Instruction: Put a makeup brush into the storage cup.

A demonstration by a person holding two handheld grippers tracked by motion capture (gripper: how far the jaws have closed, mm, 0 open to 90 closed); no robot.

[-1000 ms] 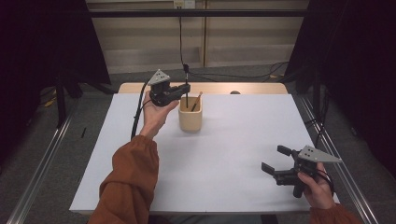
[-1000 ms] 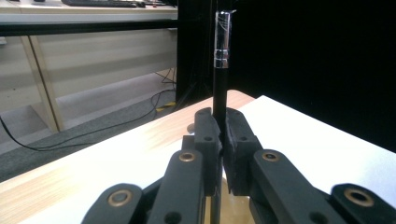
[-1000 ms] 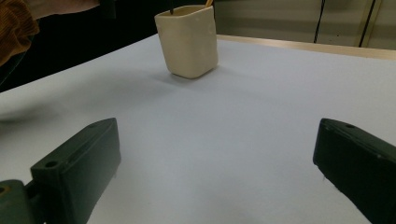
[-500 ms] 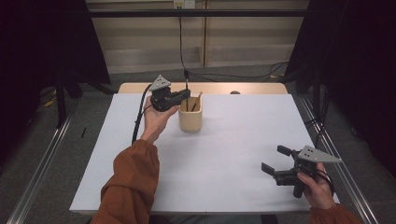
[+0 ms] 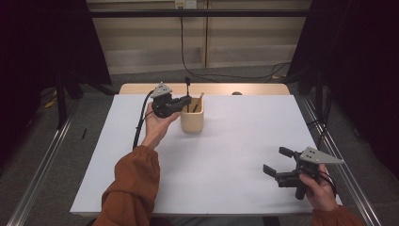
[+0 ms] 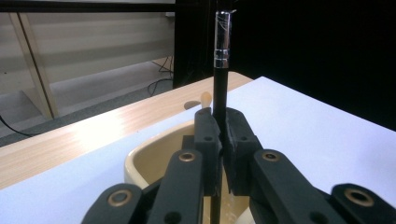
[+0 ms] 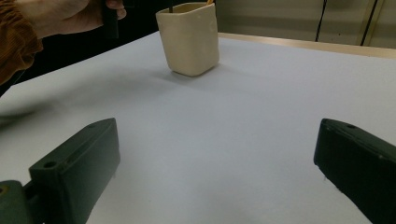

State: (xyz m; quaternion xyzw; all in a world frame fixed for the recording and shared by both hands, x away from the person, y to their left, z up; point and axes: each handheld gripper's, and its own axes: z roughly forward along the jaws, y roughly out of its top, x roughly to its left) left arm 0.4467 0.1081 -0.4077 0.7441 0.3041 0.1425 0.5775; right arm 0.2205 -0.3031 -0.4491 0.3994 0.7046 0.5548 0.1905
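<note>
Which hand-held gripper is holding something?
The left hand-held gripper, shut on the black pen above the cup. The right hand-held gripper is open, empty.

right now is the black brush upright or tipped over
Upright. The black brush stands vertical between the shut jaws of the left tool, its lower end down inside the beige cup.

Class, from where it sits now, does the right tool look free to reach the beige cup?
Probably yes. The right tool is open, holds nothing, and bare white table lies between it and the cup. The left tool, gripping a black brush over the cup, may crowd it.
</note>
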